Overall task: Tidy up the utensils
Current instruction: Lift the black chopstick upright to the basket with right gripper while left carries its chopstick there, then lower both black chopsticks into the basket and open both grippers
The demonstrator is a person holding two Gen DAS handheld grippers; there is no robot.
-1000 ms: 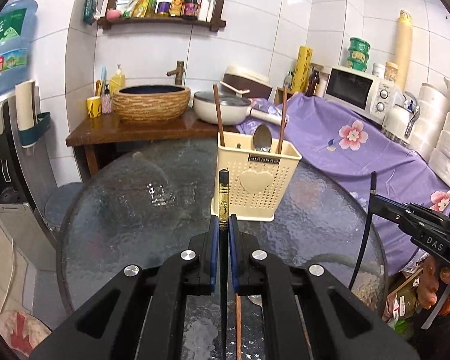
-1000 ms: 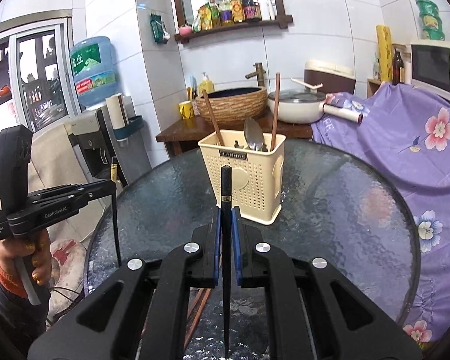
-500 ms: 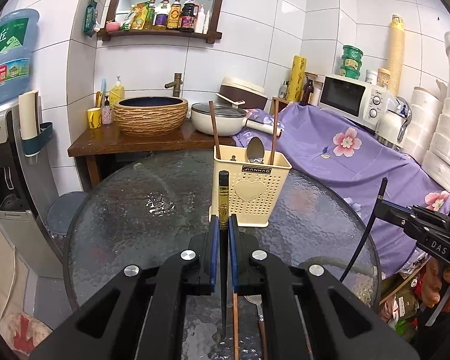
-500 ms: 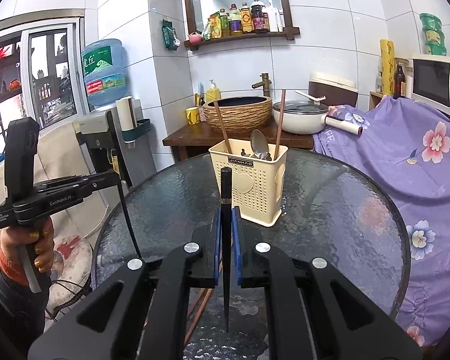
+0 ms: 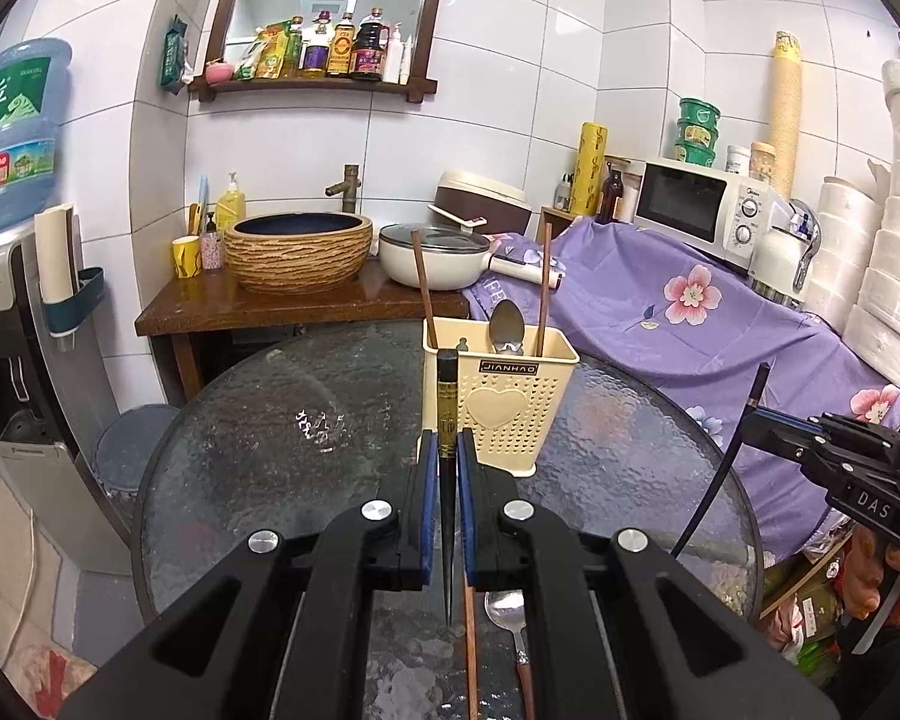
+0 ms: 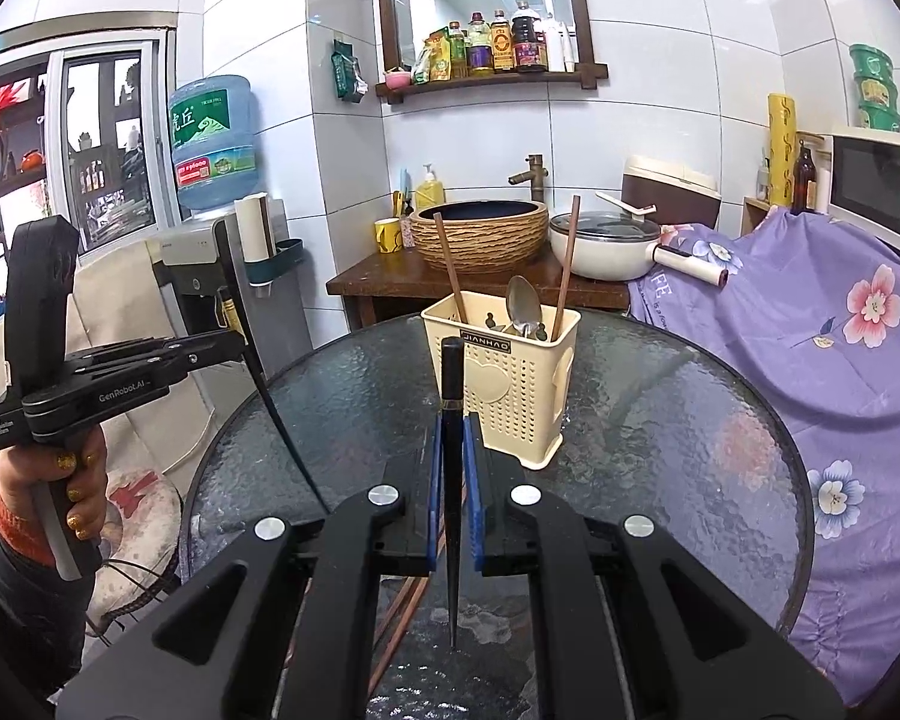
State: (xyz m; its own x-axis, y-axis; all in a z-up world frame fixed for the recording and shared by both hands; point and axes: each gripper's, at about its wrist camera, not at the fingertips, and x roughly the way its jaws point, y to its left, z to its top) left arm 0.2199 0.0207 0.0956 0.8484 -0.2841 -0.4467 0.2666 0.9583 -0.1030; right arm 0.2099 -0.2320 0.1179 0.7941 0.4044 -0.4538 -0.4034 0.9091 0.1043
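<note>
1. Two grippers are at work above the round glass counter (image 5: 282,480), each clamped on one black chopstick.
2. We see the left gripper (image 5: 448,456) with its jaws nearly closed on a black chopstick with a gold band (image 5: 448,420); the stick's thick end points toward the holder and its thin tip hangs over the glass.
3. We see the right gripper (image 6: 453,450) with its jaws closed the same way on a plain black chopstick (image 6: 452,396), thick end forward, tip pointing back down over the glass.
4. A cream perforated utensil holder (image 5: 513,414) stands upright on the counter just ahead of both grippers; two brown chopsticks (image 5: 421,282) and a metal spoon (image 5: 506,324) stand in it.
5. On the glass below the left gripper lie a brown chopstick (image 5: 469,648) and a spoon with a reddish handle (image 5: 507,606), side by side.
6. From the right wrist view, a hand (image 6: 78,480) grips the left tool's handle at the counter's left edge.
</note>
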